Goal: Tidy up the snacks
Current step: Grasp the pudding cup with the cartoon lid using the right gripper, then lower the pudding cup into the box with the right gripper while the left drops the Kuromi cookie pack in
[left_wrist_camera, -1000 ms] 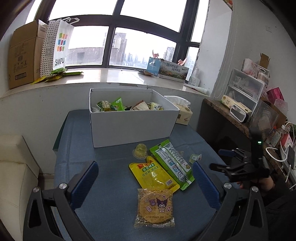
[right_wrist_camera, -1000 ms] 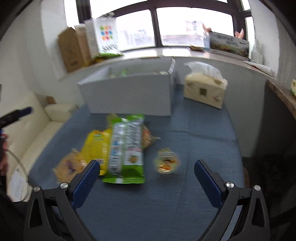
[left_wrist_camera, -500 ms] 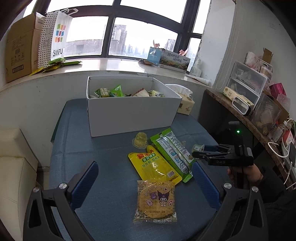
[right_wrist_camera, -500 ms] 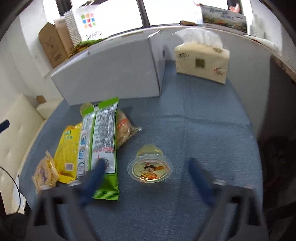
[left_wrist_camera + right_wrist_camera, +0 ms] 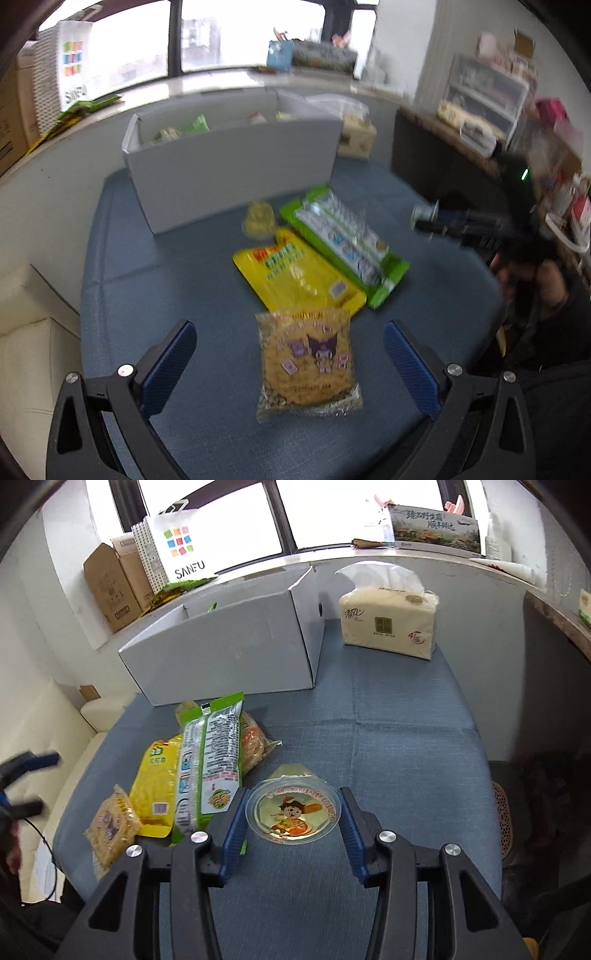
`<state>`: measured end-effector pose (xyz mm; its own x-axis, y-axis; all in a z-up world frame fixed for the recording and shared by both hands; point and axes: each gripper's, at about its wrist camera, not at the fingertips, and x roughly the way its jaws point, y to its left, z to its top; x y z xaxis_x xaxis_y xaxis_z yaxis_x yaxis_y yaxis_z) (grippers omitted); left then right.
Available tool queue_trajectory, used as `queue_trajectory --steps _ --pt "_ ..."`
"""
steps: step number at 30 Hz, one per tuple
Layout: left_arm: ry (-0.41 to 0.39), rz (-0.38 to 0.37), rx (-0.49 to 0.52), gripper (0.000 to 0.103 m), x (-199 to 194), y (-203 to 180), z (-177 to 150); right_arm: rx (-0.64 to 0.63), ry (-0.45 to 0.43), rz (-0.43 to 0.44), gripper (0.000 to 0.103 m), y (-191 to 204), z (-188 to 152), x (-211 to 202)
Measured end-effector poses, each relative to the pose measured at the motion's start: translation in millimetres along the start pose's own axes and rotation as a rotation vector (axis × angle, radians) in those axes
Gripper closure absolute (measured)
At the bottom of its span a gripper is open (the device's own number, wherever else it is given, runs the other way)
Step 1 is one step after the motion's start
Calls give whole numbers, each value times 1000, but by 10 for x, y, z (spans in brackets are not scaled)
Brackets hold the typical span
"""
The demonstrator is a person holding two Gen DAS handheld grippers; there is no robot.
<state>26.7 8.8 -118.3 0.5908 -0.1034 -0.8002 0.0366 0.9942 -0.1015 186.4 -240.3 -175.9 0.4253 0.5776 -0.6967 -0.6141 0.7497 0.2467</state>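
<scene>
My right gripper (image 5: 292, 800) is shut on a round jelly cup (image 5: 293, 814) with a cartoon lid, its blue pads pressing on the rim. In the left wrist view, that gripper (image 5: 424, 219) shows blurred at the right. My left gripper (image 5: 290, 334) is open, its fingers standing either side of a clear-wrapped cookie pack (image 5: 306, 365) without touching it. Beyond the cookie lie a yellow packet (image 5: 295, 273), a long green packet (image 5: 343, 236) and a small yellowish jelly cup (image 5: 258, 221). A white open box (image 5: 236, 173) with snacks inside stands behind them.
Everything rests on a blue cloth-covered table (image 5: 406, 720). A tissue pack (image 5: 388, 624) sits right of the box. A cardboard box (image 5: 110, 587) and a white shopping bag (image 5: 177, 546) stand on the windowsill. A cluttered shelf (image 5: 480, 99) lines the right wall.
My right gripper came forward and down over the jelly cup, and its jaws narrowed onto it. My left gripper sank and tilted down toward the cookie pack, staying wide.
</scene>
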Motion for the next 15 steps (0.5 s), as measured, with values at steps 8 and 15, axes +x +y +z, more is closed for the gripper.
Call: queue_trajectory --steps 8,15 --pt "198 11 19 0 604 -155 -95 16 -14 23 52 18 -44 -106" --pt "236 17 11 8 702 -181 -158 0 -24 40 52 99 -30 -135"
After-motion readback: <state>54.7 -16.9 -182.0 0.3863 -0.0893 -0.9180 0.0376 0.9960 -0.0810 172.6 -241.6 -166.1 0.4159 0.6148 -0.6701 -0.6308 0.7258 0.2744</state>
